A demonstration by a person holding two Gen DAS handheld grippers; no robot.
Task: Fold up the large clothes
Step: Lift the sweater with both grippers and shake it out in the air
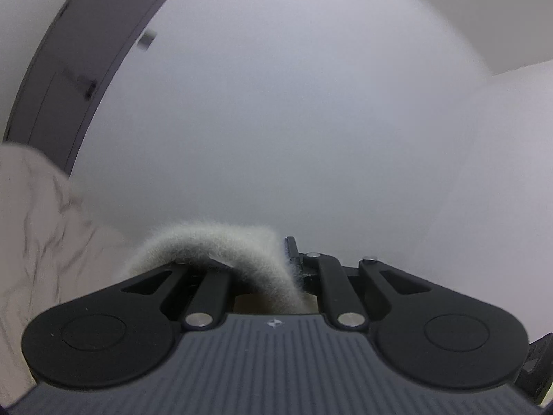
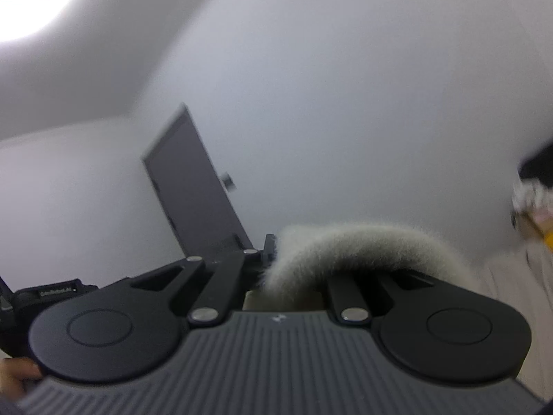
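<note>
both tongs, left gripper [image 1: 276, 269] and right gripper [image 2: 276, 269], clamped the fuzzy garment [image 1: 214, 242], lifted at twelve o'clock; next likely spreading it flat.

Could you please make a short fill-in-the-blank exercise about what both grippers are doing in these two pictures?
1. The left gripper is shut on a fuzzy pale ____.
2. The right gripper is ____ on the same kind of fabric.
3. In the right wrist view, a dark ____ stands open against the white wall.
4. In the left wrist view, the fabric drapes over the gripper's ____ linkage.

Missing words: fabric; shut; door; left
</note>
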